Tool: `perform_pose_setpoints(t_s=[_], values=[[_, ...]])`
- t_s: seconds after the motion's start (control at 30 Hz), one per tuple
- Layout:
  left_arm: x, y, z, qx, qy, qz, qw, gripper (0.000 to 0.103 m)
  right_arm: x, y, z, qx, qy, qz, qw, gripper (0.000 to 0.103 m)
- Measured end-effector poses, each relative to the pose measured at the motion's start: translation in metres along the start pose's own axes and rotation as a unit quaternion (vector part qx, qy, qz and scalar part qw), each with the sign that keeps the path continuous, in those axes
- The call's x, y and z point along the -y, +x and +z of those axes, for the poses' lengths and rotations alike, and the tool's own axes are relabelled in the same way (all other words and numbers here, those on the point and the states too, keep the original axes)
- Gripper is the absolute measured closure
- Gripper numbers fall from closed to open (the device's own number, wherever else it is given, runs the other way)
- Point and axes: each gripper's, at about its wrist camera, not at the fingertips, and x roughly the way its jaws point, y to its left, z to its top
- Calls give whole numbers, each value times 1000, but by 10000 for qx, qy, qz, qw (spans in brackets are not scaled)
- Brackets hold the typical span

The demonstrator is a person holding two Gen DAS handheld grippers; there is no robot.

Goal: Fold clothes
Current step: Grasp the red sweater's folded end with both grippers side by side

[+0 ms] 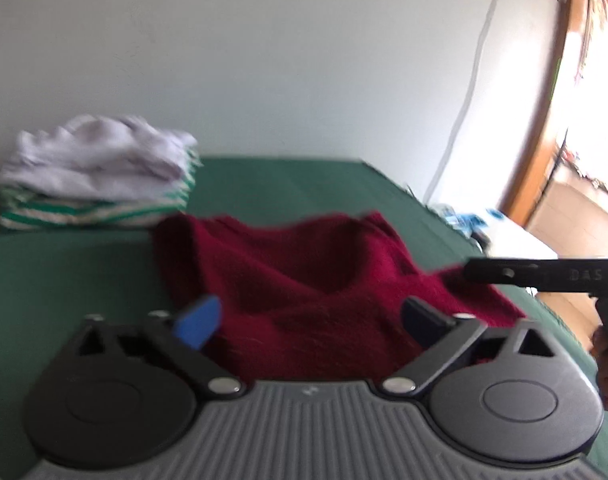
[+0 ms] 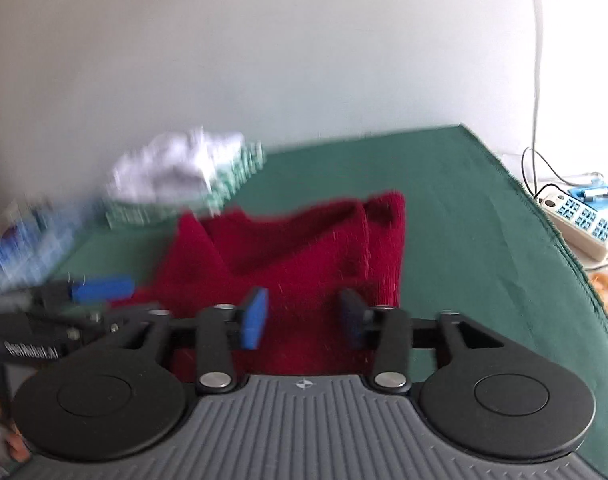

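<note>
Maroon sweater (image 1: 304,280) bunched on green counter (image 1: 64,272), directly ahead of and partly beneath both tongs. Left tongs (image 1: 309,320) spread wide, gripping nothing, fingers either side of the knit. Right tongs (image 2: 304,316) likewise parted over the near edge, empty. Stack of folded clothes (image 1: 96,172) well behind, at far left near the wall.

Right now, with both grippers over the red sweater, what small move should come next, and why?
Probably lower both grippers to the near edge of the red sweater and close on it. The left gripper and right gripper are both open and hold nothing. The sweater lies partly folded and rumpled on the green cloth, apart from the stack of folded clothes, so it likely needs another fold.
</note>
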Motion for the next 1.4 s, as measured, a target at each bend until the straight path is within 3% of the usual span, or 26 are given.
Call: perform_pose_setpoints(t_s=[0.17, 0.3, 0.43, 0.67, 0.9, 1.1, 1.27, 1.4], values=[[-32, 2, 33, 26, -153, 40, 9999, 1, 29, 10, 31, -417, 497, 121, 9978, 53], [-73, 49, 44, -633, -230, 98, 9977, 2, 68, 47, 64, -1050, 838, 546, 9894, 42], [-92, 81, 49, -852, 20, 100, 9963, 2, 104, 89, 76, -1520, 1034, 919, 9787, 43], [-110, 110, 54, -978, -336, -245, 9943, 2, 135, 144, 81, -2032, 1251, 1486, 9597, 43], [-126, 135, 47, -1307, -386, -486, 9895, 1, 145, 171, 85, -2030, 1488, 2150, 9436, 42], [-142, 147, 51, -1084, -439, -812, 9898, 1, 156, 185, 84, -1934, 1733, 2644, 9288, 44], [-152, 154, 53, -976, -500, -1158, 9872, 1, 153, 192, 87, -1900, 1525, 2738, 9304, 47], [-153, 155, 50, -795, -540, -1216, 9879, 1, 151, 201, 92, -1979, 1428, 2823, 9278, 45]])
